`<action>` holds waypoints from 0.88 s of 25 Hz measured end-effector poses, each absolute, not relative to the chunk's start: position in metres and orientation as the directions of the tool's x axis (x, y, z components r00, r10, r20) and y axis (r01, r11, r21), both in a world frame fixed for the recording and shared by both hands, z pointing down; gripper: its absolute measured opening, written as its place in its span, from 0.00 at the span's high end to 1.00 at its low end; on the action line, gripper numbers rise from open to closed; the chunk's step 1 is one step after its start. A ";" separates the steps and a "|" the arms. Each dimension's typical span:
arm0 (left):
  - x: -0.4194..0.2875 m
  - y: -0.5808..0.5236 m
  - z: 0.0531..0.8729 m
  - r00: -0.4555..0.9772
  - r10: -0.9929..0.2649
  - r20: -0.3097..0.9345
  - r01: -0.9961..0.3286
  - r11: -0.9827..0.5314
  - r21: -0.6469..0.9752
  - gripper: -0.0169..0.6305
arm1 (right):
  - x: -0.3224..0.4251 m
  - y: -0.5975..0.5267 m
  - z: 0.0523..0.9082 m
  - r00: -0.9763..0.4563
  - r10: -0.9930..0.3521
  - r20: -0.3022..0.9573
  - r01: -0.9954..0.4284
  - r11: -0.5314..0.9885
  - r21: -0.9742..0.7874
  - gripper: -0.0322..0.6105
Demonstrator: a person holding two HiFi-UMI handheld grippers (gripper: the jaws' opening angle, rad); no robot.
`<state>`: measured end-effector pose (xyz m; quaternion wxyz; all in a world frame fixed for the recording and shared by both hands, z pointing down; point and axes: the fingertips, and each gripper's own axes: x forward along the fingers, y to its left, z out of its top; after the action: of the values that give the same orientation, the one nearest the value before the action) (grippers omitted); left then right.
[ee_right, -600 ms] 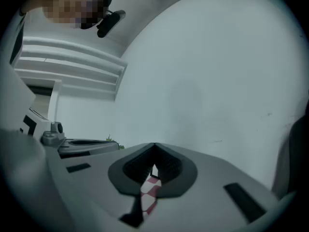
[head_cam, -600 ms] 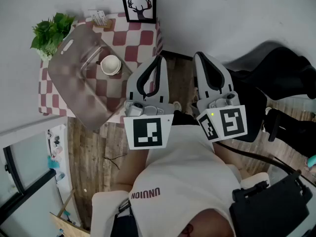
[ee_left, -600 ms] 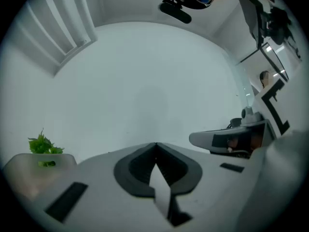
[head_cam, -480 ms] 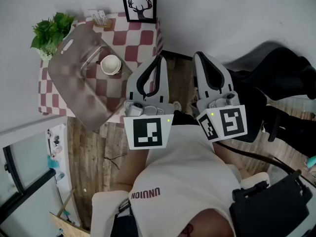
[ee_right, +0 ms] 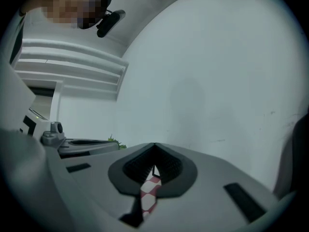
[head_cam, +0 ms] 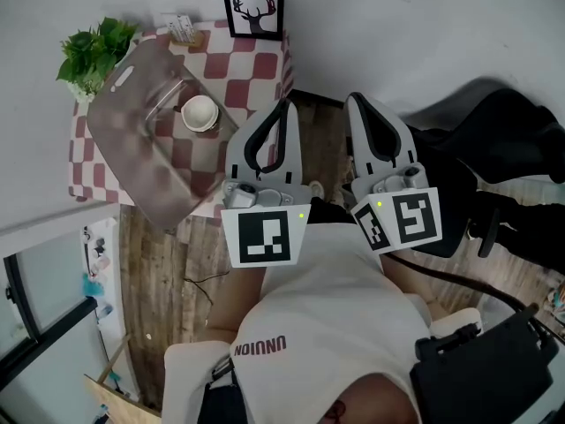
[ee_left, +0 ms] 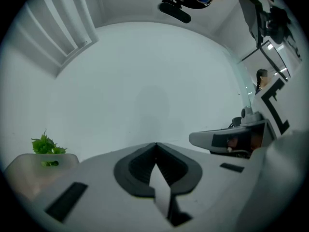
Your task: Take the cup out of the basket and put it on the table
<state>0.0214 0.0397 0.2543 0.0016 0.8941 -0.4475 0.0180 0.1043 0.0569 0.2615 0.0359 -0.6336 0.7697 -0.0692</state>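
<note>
A white cup (head_cam: pixel 199 113) sits inside a translucent grey basket (head_cam: pixel 141 144) on the red-and-white checked table (head_cam: pixel 256 73) at the upper left of the head view. Both grippers are held close to the person's chest, to the right of the table and well short of the basket. They point at the white wall. My left gripper (head_cam: pixel 284 103) (ee_left: pixel 155 144) is shut with nothing between its jaws. My right gripper (head_cam: pixel 353 99) (ee_right: pixel 154 145) is shut and empty too. Only a strip of the checked cloth shows through the slit below its tips.
A green plant (head_cam: pixel 93 51) (ee_left: pixel 46 146) stands at the table's far left corner. A framed deer picture (head_cam: pixel 253 9) and a small box (head_cam: pixel 184 31) stand along the wall. Wooden floor (head_cam: pixel 172 272) lies below the table, and a black bag (head_cam: pixel 481 369) sits at the lower right.
The head view has shifted very slightly. Both grippers stay where they were, shut.
</note>
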 end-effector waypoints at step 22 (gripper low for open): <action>-0.010 0.048 0.256 0.388 -0.921 0.042 -0.921 -0.389 -0.020 0.95 | 0.063 0.047 0.260 -0.484 -0.875 0.018 -0.870 0.480 -0.112 0.92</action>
<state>-0.0105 0.0479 0.2562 0.0032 0.8331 -0.5527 0.0232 0.0626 0.0473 0.2598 0.0207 -0.5074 0.8598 -0.0528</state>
